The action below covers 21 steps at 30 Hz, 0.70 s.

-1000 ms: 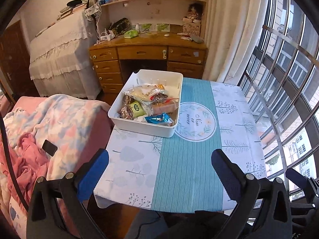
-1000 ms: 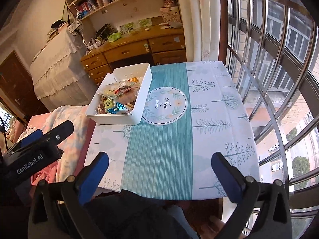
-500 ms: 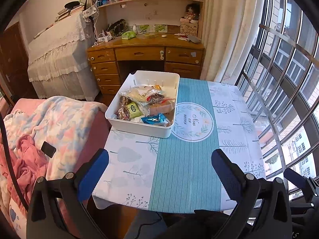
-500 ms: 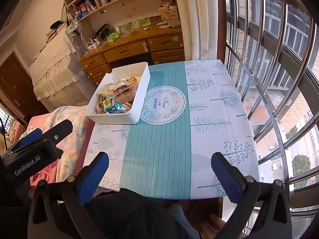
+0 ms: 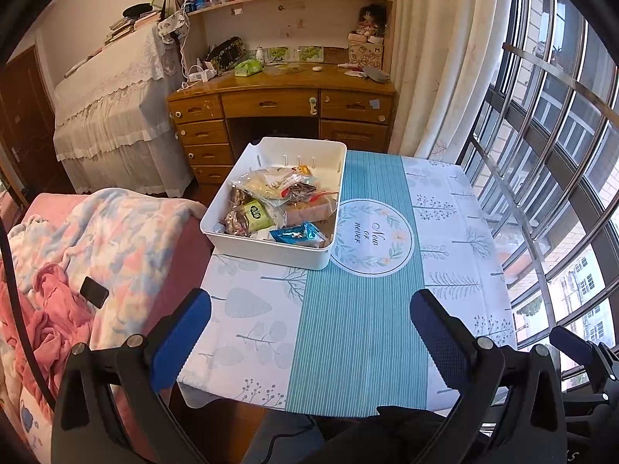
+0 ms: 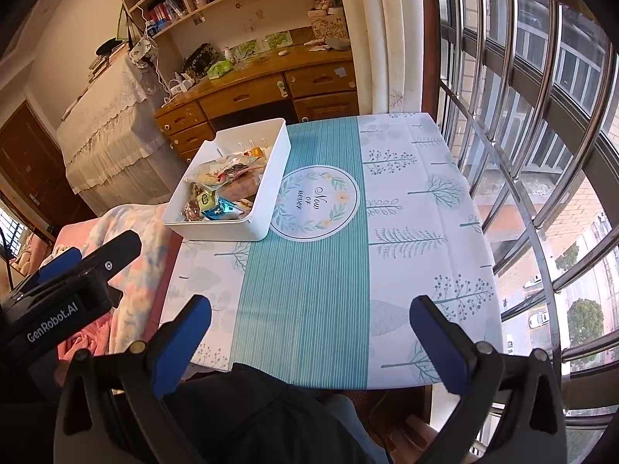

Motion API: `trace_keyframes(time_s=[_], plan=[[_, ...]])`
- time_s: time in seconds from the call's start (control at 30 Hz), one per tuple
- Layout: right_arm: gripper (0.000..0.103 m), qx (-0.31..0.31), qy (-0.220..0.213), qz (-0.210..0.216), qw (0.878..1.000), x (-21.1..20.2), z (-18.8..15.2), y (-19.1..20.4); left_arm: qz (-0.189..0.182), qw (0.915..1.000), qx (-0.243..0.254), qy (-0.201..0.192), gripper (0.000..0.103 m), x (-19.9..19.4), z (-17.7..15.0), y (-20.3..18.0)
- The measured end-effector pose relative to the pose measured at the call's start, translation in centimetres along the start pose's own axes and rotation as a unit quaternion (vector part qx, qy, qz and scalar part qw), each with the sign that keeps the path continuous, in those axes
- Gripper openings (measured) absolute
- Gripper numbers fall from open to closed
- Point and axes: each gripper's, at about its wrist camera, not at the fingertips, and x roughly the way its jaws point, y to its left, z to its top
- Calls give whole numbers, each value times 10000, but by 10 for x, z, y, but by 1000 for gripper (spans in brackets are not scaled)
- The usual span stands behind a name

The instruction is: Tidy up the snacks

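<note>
A pink and blue blanket [image 5: 116, 232] lies at the far left, beside the table [image 5: 456, 239]. The left gripper [image 5: 309, 324] hangs above the table's near edge, jaws spread wide and holding nothing. Beyond it the white bin [image 5: 271, 247] sits on the table's left half, touching the round emblem (the snacks [image 5: 278, 208] are piled inside). The right gripper [image 6: 309, 328] hovers over the cloth, likewise released and empty. Window bars [image 6: 541, 154] close the right side.
</note>
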Motion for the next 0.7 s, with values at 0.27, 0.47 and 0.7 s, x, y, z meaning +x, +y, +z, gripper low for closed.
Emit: trace_keyframes(time_s=[0.27, 0.47, 0.7], plan=[[103, -6, 46, 11, 10000, 3, 3, -4, -5, 10000, 27, 38, 102, 1, 3, -5], [103, 7, 84, 29, 10000, 6, 6, -9, -16, 9999, 74, 72, 102, 3, 5, -9], [103, 19, 98, 41, 9999, 7, 6, -12, -12, 9999, 84, 77, 102, 6, 6, -12]])
